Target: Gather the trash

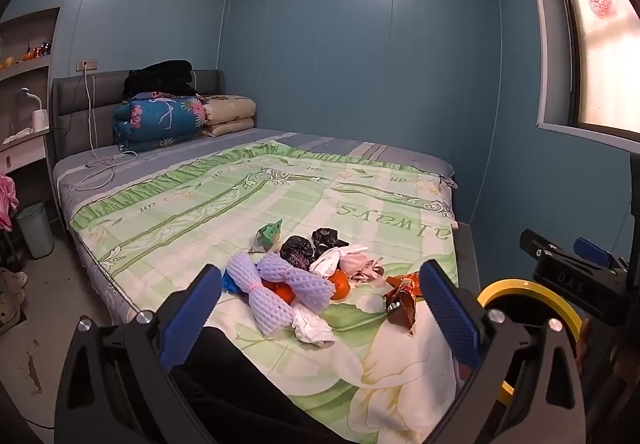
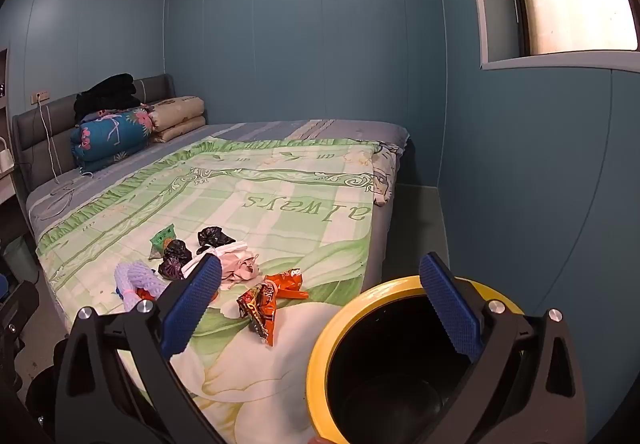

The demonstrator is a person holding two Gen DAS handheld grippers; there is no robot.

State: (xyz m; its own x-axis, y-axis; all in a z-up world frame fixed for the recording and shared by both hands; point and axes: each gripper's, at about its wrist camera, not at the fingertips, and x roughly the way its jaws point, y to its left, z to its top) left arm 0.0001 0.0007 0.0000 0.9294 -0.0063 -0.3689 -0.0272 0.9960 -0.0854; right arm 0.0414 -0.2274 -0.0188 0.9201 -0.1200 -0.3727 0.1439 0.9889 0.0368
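A pile of trash lies on the green bedspread (image 1: 224,204) near the bed's foot: purple foam fruit nets (image 1: 276,284), oranges (image 1: 340,284), black crumpled bags (image 1: 298,250), white tissue (image 1: 314,328), a green packet (image 1: 268,234) and an orange-brown snack wrapper (image 1: 402,298). The wrapper (image 2: 264,304), foam nets (image 2: 136,280) and black bags (image 2: 214,238) also show in the right wrist view. A black bin with a yellow rim (image 2: 320,344) stands at the bed's right corner. My left gripper (image 1: 320,312) is open above the pile. My right gripper (image 2: 320,308) is open between wrapper and bin.
Folded quilts (image 1: 160,120) and dark clothes are stacked at the headboard. A white cable (image 1: 100,168) lies on the grey sheet. A pale green waste bin (image 1: 36,230) stands on the floor at left beside a desk. Blue walls and a window (image 1: 604,56) close the right side.
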